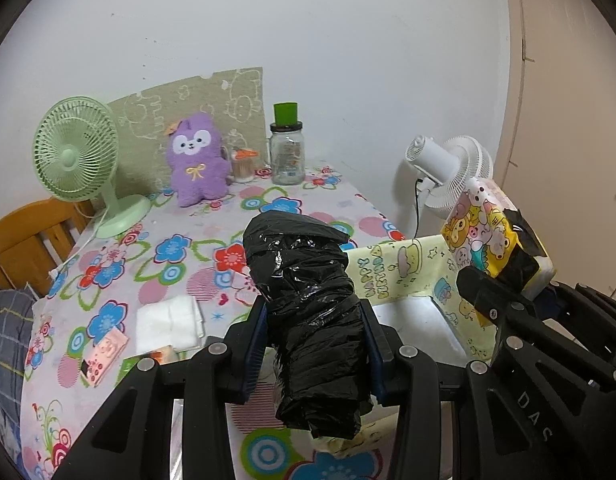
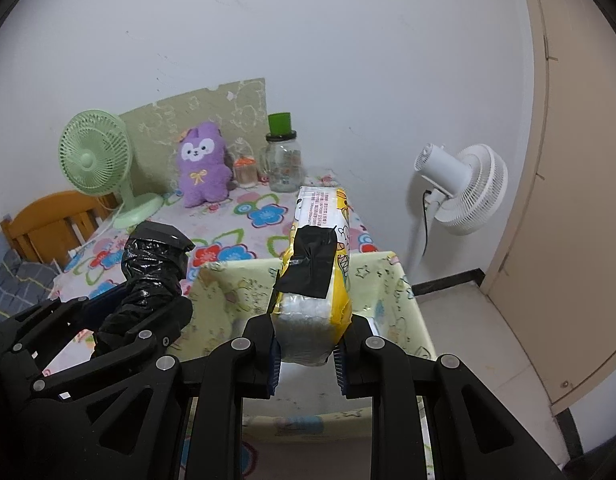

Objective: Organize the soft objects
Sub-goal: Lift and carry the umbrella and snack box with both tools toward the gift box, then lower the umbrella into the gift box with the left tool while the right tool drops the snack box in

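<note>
My left gripper is shut on a roll of black plastic bags and holds it upright above the floral table; it also shows at the left of the right wrist view. My right gripper is shut on a yellow cartoon tissue pack with black tape, held above the pale yellow storage box. The pack shows in the left wrist view, with the box below it. A purple plush toy sits at the table's back.
A green desk fan stands at the back left, a glass jar with a green cup at the back. A folded white cloth and a pink item lie on the tablecloth. A white floor fan stands to the right.
</note>
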A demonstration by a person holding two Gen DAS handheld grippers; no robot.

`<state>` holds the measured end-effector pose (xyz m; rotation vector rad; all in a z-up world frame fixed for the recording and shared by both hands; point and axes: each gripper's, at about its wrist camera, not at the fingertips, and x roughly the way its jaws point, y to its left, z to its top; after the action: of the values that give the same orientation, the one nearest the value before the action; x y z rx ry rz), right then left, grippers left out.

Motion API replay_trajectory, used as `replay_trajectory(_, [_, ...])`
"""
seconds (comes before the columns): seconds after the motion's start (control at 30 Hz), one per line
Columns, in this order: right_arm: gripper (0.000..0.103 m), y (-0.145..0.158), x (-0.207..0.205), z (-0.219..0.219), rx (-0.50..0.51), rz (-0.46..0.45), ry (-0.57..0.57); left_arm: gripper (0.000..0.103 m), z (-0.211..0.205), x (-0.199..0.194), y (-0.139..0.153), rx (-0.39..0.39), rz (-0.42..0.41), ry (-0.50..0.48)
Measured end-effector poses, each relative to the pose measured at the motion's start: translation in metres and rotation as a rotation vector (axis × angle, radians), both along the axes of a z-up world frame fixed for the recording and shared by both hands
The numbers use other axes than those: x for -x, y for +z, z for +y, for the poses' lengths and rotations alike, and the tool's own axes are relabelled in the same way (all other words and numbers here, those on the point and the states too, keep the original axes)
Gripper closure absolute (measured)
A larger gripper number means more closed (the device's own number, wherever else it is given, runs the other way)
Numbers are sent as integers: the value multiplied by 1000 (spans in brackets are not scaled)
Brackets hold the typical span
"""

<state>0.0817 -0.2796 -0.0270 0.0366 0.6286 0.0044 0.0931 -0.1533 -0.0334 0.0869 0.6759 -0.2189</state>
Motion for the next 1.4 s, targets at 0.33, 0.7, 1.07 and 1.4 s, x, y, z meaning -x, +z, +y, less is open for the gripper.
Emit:
replay_trajectory(0.33, [79,-18,-10,-24,-21,56,-13,60,-21,-8,-15,-17,35,-23])
replay_trajectory(0.7, [78,-39,-22,-32,-27,109,-3,56,-30,-17,-35,-56,91,-17])
replay_trajectory(1.07, [65,-43,-24,-43,-18,119,-56,46,-32,-16,-38,-54,99,-39])
replay_trajectory(1.4, [42,-33,-14,-42,-47,96,-40,12,-38,1,-28,-63,51,-90])
